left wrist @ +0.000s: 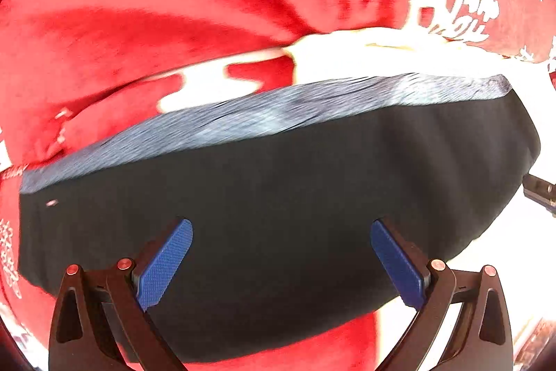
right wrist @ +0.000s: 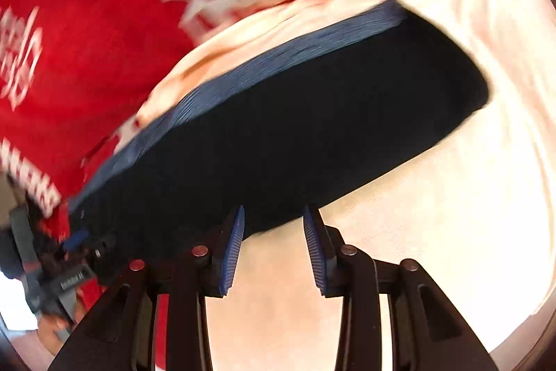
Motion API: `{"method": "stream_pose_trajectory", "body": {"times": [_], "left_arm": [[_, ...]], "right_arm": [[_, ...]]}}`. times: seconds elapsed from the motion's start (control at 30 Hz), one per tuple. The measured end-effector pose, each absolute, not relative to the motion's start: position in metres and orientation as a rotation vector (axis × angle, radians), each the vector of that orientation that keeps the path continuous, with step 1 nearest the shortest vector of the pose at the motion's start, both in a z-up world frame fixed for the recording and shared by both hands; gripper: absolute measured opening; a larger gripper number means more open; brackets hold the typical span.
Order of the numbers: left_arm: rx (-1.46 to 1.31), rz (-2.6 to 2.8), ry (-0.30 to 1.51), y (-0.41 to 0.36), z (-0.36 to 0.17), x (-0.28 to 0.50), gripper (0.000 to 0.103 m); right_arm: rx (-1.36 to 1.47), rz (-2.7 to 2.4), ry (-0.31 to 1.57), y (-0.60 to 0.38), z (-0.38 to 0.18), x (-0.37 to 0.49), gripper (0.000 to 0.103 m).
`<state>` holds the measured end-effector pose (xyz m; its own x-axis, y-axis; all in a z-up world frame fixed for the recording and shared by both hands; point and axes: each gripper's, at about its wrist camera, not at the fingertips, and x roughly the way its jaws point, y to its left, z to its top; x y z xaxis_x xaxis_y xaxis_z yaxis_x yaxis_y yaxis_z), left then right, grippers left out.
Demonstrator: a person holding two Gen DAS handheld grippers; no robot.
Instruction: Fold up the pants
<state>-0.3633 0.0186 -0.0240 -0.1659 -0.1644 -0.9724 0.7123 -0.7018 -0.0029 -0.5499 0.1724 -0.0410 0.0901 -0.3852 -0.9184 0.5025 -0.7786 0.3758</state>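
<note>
Pants lay folded into a compact dark bundle on a red cloth with white print, partly over a white sheet. The ribbed blue-grey waistband ran along the bundle's far edge in both views. The far edge and cloth print were motion-blurred.

Left gripper: jaws stood wide apart, blue pads clear on both sides, nothing pinched between them. It hung above the dark fabric, pointing steeply down. Could not tell if the fingertips touched the fabric. The other tool's dark tip showed at the right edge, just beside the bundle's right end.

Right gripper: jaws partly apart, with a visible gap and only the white sheet seen through it. No fabric was between the pads. Its fingertips sat at the near edge of the pants; contact was unclear. In this view the bundle ran diagonally, its waistband on the upper left side. The red cloth was beyond it and the white sheet under its right end. The left gripper's body was blurred at lower left, near the bundle's left end.
</note>
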Motion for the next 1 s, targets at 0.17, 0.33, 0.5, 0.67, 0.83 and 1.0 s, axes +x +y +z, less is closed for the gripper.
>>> {"method": "stream_pose_trajectory", "body": {"times": [0.17, 0.33, 0.5, 0.67, 0.83, 1.0], "left_arm": [[1.509, -1.917, 0.658, 0.031, -0.03, -0.412, 0.103], [1.543, -1.888, 0.624, 0.04, -0.044, -0.439, 0.103], [1.545, -1.884, 0.603, 0.043, -0.052, -0.445, 0.103], [1.458, -1.863, 0.512, 0.023, -0.025, -0.447, 0.103], [1.383, -1.667, 0.6, -0.043, -0.036, -0.421, 0.103], [1.347, -1.584, 0.668, -0.069, -0.056, -0.398, 0.103]], "right_arm": [[1.837, -1.837, -0.045, 0.218, -0.054, -0.6, 0.039], [1.847, -1.914, -0.098, 0.244, -0.058, -0.637, 0.039], [1.895, -1.912, -0.277, 0.263, -0.076, -0.676, 0.029], [1.898, -1.922, -0.31, 0.267, -0.078, -0.676, 0.019], [1.842, -1.98, -0.169, 0.253, -0.049, -0.661, 0.023], [1.616, -1.962, 0.045, 0.197, -0.014, -0.639, 0.026]]}}
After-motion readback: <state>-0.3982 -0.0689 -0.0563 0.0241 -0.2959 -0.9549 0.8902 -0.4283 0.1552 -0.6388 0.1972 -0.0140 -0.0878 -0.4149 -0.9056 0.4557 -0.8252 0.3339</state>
